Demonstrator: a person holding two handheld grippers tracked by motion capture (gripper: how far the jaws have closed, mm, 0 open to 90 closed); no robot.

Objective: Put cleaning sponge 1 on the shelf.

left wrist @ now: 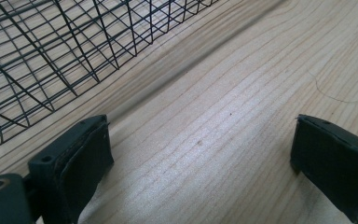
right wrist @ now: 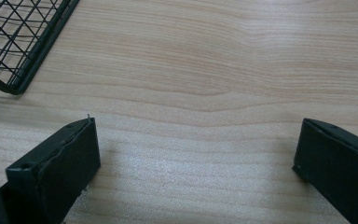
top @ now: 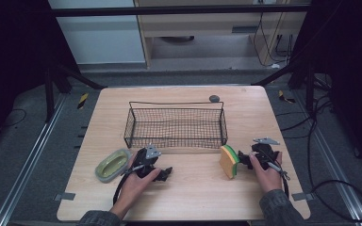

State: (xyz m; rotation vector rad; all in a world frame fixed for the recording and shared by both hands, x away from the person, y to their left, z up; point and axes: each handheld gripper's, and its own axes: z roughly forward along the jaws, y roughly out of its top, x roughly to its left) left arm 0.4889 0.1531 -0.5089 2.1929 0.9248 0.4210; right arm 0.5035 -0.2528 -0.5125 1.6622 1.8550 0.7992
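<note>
Standing on edge, yellow-green sponge [top: 228, 161], beside black wire basket [top: 176, 125]

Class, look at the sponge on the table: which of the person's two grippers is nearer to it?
The right gripper. It sits just beside the sponge, on the sponge's right. The left gripper lies well off to the sponge's left, next to the green dish.

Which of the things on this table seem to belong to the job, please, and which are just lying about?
Likely the job: wire basket, sponge, green dish.
Likely lying about: small dark disc at the table's far edge.
</note>
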